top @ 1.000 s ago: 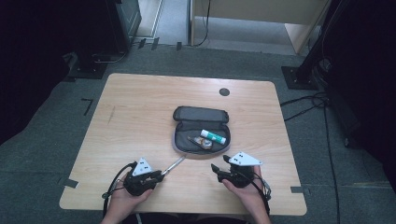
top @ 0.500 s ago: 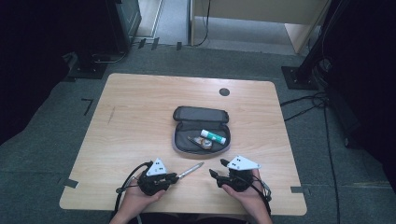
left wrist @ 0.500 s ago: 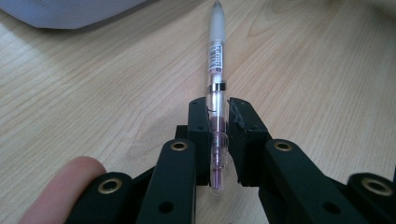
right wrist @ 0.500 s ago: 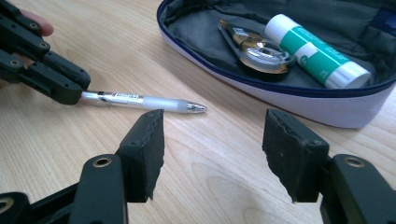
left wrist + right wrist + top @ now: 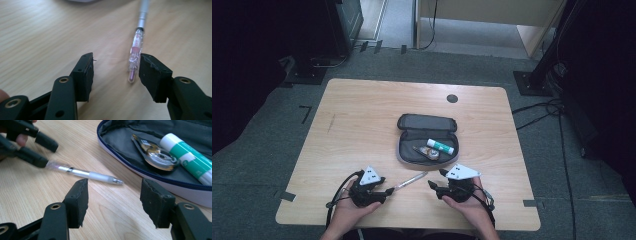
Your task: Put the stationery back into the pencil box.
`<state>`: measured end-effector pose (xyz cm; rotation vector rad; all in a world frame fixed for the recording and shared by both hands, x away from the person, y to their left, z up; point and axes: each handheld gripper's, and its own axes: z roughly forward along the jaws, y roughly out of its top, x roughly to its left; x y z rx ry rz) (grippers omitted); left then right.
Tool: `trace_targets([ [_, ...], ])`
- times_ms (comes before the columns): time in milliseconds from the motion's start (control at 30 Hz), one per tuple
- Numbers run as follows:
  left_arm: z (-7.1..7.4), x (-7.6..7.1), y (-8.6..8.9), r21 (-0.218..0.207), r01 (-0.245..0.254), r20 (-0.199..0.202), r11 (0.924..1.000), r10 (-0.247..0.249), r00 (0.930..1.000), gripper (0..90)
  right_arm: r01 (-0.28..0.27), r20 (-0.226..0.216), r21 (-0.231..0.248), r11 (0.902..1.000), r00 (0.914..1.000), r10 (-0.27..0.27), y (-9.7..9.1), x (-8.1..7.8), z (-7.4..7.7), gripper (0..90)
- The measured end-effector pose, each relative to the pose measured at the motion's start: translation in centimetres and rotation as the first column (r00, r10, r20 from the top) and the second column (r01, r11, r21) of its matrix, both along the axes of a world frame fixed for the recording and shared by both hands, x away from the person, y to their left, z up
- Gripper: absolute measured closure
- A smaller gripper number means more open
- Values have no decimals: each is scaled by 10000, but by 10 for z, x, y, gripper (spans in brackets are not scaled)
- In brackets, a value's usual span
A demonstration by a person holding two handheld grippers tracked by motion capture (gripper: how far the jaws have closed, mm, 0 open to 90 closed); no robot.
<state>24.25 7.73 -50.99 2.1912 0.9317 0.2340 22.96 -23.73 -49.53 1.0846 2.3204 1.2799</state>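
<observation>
A pen [image 5: 410, 180] with a clear pink rear end and a silver barrel lies on the wooden table [image 5: 362, 125], in front of an open grey pencil case [image 5: 427, 125]. My left gripper [image 5: 386, 194] is at the pen's rear end. In the left gripper view it [image 5: 116, 58] is open, and the pen [image 5: 134, 53] rests on the wood just inside the right-hand jaw. My right gripper [image 5: 435, 178] is open near the pen's tip, with nothing between its jaws [image 5: 114, 182]. The pen [image 5: 85, 173] lies just beyond them.
The pencil case [image 5: 150, 176] holds a green-and-white glue stick [image 5: 192, 157] and a clear tape dispenser [image 5: 155, 151]. A dark round grommet [image 5: 452, 98] sits at the table's far edge. Bare wood spreads to the left and back.
My left gripper moved right with the pen, then drew back slightly to the left. The pen now lies on the table between its open jaws. The right gripper has barely moved.
</observation>
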Motion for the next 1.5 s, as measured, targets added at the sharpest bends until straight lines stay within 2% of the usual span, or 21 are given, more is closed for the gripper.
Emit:
trace_targets([
  [100, -1, 5, 4, 54, -776, 127, 9970, 775, 9969, 430, -187, 30, -29, 9998, 9998, 187, 4, 1, -1, 411],
  [167, -1, 8, 4, 213, -1284, 254, 9915, 1279, 9915, 413, -388, 8, -56, 9992, 9992, 388, 6, 2, -1, 421],
  [233, -1, 10, 3, 519, -1441, 463, 9882, 1418, 9888, 406, -552, 4, -130, 9984, 9985, 552, 9, 3, -3, 427],
  [300, -1, 10, 3, 508, -1416, 457, 9886, 1394, 9892, 391, -720, 56, -220, 9972, 9974, 722, 12, 5, -4, 427],
  [367, -1, 8, 4, 266, -1200, 347, 9924, 1191, 9923, 413, -853, 86, -216, 9961, 9963, 856, 13, 6, -6, 427],
  [433, -1, 7, 1, -154, -422, 118, 9990, 424, 9990, 444, -974, 1, -162, 9951, 9952, 974, 15, 9, -8, 426],
  [467, -1, 7, 1, -154, -422, 118, 9990, 424, 9990, 455, -974, 1, -162, 9951, 9952, 974, 15, 9, -8, 426],
  [500, -1, 7, -1, -235, -125, 2, 9996, 125, 9999, 462, -1164, -4, -226, 9929, 9932, 1164, 16, 12, -11, 423],
  [567, -2, 6, -11, -102, 339, 128, 9994, -337, 9993, 464, -1172, -23, -276, 9927, 9931, 1172, 16, 13, -12, 414],
  [733, -1, 11, -20, -162, 578, 41, 9982, -577, 9983, 501, -1113, 28, -254, 9935, 9938, 1114, 12, 11, -11, 410],
  [767, -2, 11, -21, -291, 648, -40, 9975, -650, 9979, 517, -1128, 34, -261, 9933, 9936, 1130, 11, 10, -11, 410],
  [967, -2, 8, -22, -362, 1112, -78, 9931, -1115, 9937, 718, -1072, 104, -254, 9939, 9942, 1075, 3, 7, -8, 410],
  [1067, -3, 6, -25, -485, 1654, -224, 9850, -1666, 9858, 760, -1094, 109, -226, 9937, 9939, 1097, 0, 5, -8, 410],
  [1100, -3, 6, -25, -485, 1654, -224, 9850, -1666, 9858, 761, -1094, 109, -226, 9937, 9939, 1097, 0, 5, -8, 410],
  [1133, -3, 3, -28, -502, 1993, -232, 9787, -2006, 9794, 765, -1057, 90, -153, 9943, 9943, 1059, -3, 4, -8, 410],
  [1267, -3, -1, -33, -458, 2670, -172, 9626, -2680, 9633, 767, -1100, 118, -106, 9939, 9938, 1101, -5, 3, -7, 409],
  [1367, -3, -5, -36, -296, 3303, 47, 9434, -3303, 9438, 766, -1169, 93, -42, 9931, 9931, 1170, -6, 1, -7, 402],
  [1400, -3, -6, -36, -244, 3550, 112, 9346, -3548, 9349, 765, -1250, 113, -61, 9921, 9921, 1250, -6, 1, -7, 391],
  [1433, -3, -6, -36, -244, 3550, 112, 9346, -3548, 9349, 761, -1292, 116, -57, 9916, 9915, 1293, -5, 1, -7, 389],
  [1467, -3, -7, -34, -144, 3715, 232, 9283, -3711, 9283, 753, -1377, 99, -3, 9905, 9904, 1377, -5, 2, -7, 388],
  [1500, -3, -8, -34, -128, 3703, 254, 9288, -3699, 9287, 726, -1478, 96, 28, 9890, 9890, 1478, -4, 2, -7, 388],
])
